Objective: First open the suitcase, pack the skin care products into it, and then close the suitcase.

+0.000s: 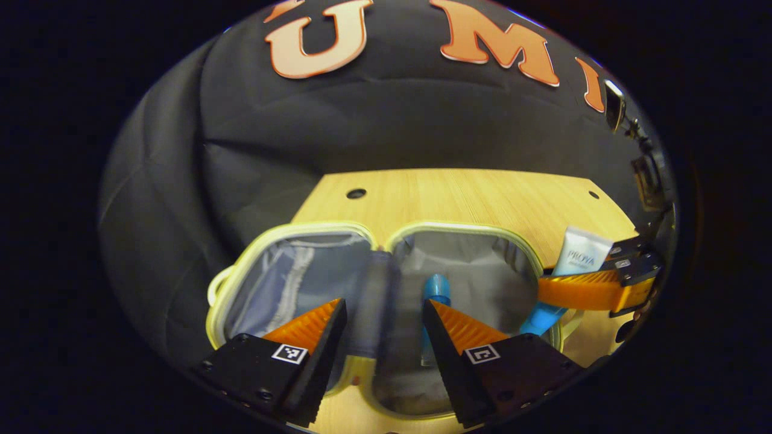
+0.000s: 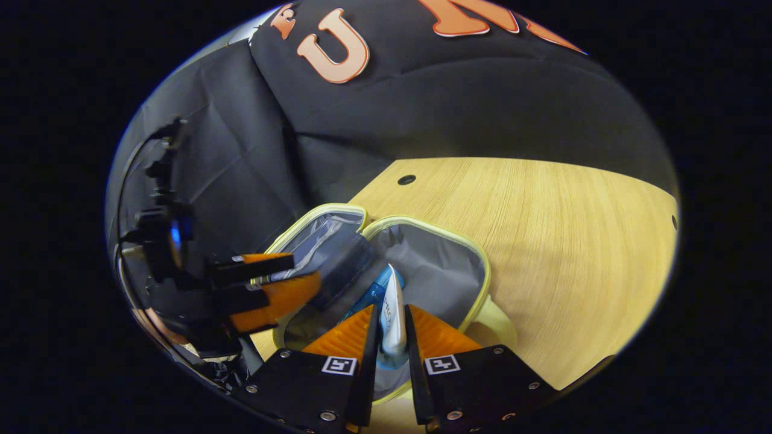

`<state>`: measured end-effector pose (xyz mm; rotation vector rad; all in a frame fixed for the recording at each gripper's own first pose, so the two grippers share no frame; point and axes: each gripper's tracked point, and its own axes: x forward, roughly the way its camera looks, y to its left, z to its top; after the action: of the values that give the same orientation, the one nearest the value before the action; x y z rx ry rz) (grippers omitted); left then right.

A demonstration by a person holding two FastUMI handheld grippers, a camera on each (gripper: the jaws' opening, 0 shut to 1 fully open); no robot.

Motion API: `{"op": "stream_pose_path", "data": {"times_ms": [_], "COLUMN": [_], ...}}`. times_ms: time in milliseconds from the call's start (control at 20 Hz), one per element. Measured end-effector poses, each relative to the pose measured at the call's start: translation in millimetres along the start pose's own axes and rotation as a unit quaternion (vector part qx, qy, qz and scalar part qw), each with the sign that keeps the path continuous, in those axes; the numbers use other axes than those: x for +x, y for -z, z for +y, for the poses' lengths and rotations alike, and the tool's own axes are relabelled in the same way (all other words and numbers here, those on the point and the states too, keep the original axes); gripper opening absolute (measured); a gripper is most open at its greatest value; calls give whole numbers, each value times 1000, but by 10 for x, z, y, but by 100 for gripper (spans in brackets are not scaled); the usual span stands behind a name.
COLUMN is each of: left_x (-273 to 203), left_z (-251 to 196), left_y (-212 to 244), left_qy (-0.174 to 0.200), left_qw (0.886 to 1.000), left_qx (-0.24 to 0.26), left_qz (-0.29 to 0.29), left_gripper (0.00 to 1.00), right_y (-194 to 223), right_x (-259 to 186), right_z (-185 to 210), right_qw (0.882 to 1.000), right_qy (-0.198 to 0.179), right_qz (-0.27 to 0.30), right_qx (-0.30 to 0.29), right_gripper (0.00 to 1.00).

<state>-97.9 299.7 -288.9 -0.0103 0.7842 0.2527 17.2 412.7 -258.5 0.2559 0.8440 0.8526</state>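
The right tongs [image 2: 391, 337] are pinched narrow on a white tube [image 2: 393, 313], both fingers pressing its flat sides, and they hold it just above the right half of the open suitcase [image 2: 476, 265]. The left tongs [image 1: 383, 328] stand wide with nothing between the fingers; a dark blurred bottle [image 1: 375, 301] shows in the gap, over the hinge between the two halves, and I cannot tell whether it rests there or is dropping. A blue bottle [image 1: 435, 292] lies on the grey lining of the right half. In the left gripper view the white tube [image 1: 580, 253] stands up out of the right tongs [image 1: 588, 290] at the right rim of the case. The step in hand looks like packing: the case lies flat and open on the bench [image 2: 573, 241], with at least one product already inside. The next move seems to call for lowering the tube past the yellow rim, clear of the blue bottle, and parting the fingers only once it sits on the lining. Room is tight, since both tongs crowd the same half, so the left pair likely needs to back off toward the left half [image 1: 289, 271]. The case sits near the bench's left edge, while the far and right side of the bench is free for swinging the lid shut later.
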Motion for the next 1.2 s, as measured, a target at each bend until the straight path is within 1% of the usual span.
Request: {"op": "stream_pose_path", "data": {"times_ms": [100,200,250,300,400,600,650,700,750,800,850,900,950,1050,1150,1200], "left_x": [-180,-396,-467,-502,-651,-685,-676,-690,-672,-647,-580,-543,-520,-418,-267,-198], "left_z": [204,437,565,693,934,1342,1405,1488,1558,1633,1718,1783,1873,2044,2245,2351], "left_y": [-103,-216,-221,-217,-208,10,62,82,117,146,171,158,139,139,136,149], "left_qy": [-28,-59,-77,-90,-115,-156,-161,-167,-167,-167,-160,-156,-149,-134,-116,-110], "left_qw": [999,997,996,995,992,986,985,984,983,982,983,983,984,986,989,989], "left_qx": [-3,-10,-13,-19,-31,-57,-63,-69,-77,-85,-92,-94,-92,-96,-96,-96], "left_qz": [-22,-38,-40,-41,-34,-10,-6,-5,-1,-2,-5,-8,-13,-11,-12,-9], "left_gripper": [82,86,89,89,89,89,89,89,89,89,90,90,90,90,91,91], "right_y": [83,174,216,265,367,342,330,304,282,221,135,51,-49,-231,-431,-489], "right_x": [88,274,333,385,466,528,531,518,509,469,422,373,327,141,-42,-161], "right_z": [18,18,-15,-20,-76,-4,-3,1,-23,-31,-53,-73,-105,-191,-218,-218], "right_qw": [1000,999,998,997,995,993,993,993,994,995,995,996,996,993,987,983], "right_qy": [-1,8,19,26,46,39,37,35,39,45,55,64,77,115,149,166], "right_qz": [22,45,57,67,88,96,96,92,86,77,62,44,25,-15,-59,-76], "right_qx": [14,24,26,27,33,63,65,61,57,54,50,45,39,32,26,22], "right_gripper": [27,27,33,27,27,34,39,39,36,45,52,55,63,70,74,75]}}
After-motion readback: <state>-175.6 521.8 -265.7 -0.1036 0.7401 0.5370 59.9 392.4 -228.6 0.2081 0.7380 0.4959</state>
